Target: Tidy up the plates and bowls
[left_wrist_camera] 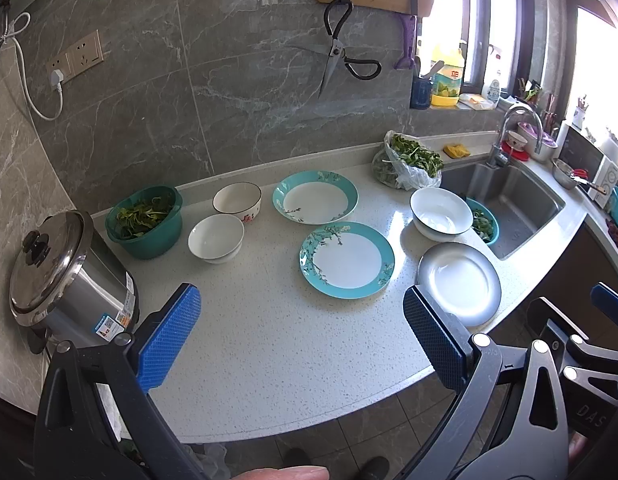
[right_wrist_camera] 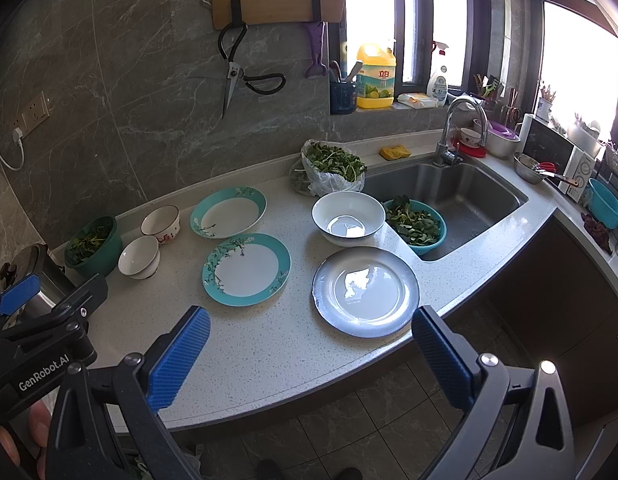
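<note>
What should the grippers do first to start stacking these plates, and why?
Probably move the right gripper forward to the grey-rimmed plate. Both grippers are open and empty, and that plate lies nearest it at the counter's edge, beside the two teal plates.

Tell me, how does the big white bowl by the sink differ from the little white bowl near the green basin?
The big white bowl is wider and shallower; the little white bowl is narrower and stands on a raised foot. The big bowl sits at the sink's edge, touching a teal basket of greens; the little bowl sits at the far left beside a patterned bowl. Both are upright, plain white and look empty.
</note>
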`<state>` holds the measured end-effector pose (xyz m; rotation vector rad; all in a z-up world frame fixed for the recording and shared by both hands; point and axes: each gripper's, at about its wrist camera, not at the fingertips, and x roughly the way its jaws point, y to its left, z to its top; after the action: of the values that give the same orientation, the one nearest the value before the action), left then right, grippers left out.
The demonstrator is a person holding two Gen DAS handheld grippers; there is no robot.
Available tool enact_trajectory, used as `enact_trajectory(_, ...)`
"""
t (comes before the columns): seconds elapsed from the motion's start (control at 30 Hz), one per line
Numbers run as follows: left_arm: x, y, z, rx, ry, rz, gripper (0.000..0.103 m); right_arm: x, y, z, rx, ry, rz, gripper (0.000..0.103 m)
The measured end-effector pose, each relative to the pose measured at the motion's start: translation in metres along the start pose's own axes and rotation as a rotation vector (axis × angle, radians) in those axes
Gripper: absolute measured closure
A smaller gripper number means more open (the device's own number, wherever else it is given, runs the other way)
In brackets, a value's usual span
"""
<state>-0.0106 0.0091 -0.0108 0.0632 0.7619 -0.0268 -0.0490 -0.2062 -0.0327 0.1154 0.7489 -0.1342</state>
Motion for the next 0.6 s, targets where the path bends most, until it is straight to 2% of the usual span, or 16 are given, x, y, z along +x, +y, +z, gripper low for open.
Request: enact_trajectory(0.6,0.0008,-0.0023,-0.0041,-0.001,0.010,0.002,0.000,0.0025,0.0025,-0.0009,-0.001,0.003,-0.001,0.000)
